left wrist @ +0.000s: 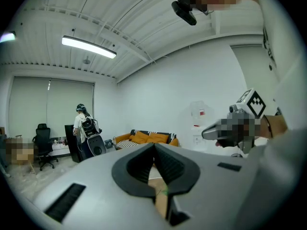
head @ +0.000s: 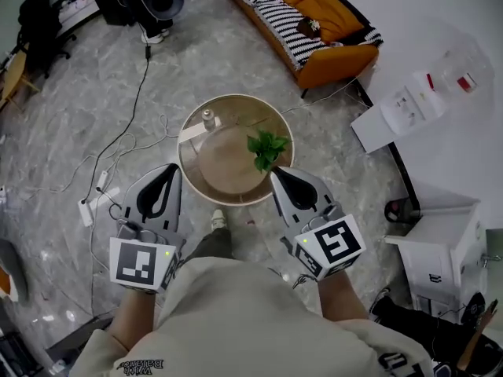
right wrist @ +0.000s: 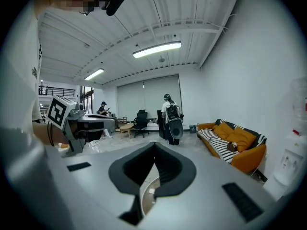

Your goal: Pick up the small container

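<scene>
A small pale container (head: 208, 118) stands upright at the back left of a round wooden table (head: 224, 167), next to a white card (head: 192, 132). A green leafy sprig (head: 266, 149) lies on the table's right side. My left gripper (head: 170, 169) hovers over the table's near left rim, shut with nothing in it. My right gripper (head: 276, 173) hangs over the near right rim, just below the sprig, also shut and empty. Both are well short of the container. In each gripper view the dark jaw tips (left wrist: 154, 145) (right wrist: 154, 144) meet, with the tabletop showing below them.
An orange sofa with striped cushions (head: 314, 22) stands beyond the table. Cables and a power strip (head: 85, 210) trail over the marble floor at left. A white cabinet (head: 440, 242) and a white board (head: 409, 104) are at right. A person with a backpack (right wrist: 170, 114) stands far off.
</scene>
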`<state>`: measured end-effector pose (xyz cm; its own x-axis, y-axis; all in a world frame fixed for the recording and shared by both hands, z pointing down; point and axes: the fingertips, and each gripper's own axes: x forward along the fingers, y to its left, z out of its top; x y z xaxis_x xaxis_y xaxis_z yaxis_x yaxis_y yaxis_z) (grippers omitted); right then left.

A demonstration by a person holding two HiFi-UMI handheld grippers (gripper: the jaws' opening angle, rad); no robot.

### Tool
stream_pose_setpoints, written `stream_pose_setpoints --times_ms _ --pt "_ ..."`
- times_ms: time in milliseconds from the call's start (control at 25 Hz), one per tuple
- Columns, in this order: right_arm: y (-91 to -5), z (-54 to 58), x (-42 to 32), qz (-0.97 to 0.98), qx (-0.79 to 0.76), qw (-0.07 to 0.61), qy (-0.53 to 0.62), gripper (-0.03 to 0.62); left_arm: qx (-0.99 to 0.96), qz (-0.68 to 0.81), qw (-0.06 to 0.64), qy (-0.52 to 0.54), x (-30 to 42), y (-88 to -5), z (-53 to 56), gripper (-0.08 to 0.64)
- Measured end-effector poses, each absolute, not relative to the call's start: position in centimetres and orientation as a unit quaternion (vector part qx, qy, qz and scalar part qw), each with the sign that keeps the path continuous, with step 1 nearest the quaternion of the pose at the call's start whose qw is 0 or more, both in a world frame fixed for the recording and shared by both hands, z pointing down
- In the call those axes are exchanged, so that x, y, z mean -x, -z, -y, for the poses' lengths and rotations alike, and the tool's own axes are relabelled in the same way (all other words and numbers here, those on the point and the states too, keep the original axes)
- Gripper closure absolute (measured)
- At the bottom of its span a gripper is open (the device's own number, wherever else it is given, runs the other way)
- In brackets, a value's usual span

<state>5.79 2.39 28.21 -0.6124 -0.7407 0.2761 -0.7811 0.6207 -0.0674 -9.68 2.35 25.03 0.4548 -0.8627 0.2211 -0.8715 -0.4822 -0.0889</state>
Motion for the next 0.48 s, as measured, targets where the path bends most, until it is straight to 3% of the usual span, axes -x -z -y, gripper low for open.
stream_pose_setpoints --times_ms 480 --pt "-27.1 11.0 -1.7 0.867 -0.474 0.132 -0.081 0.595 -0.869 0.479 0.034 -0.120 14.5 -25.8 11.4 0.554"
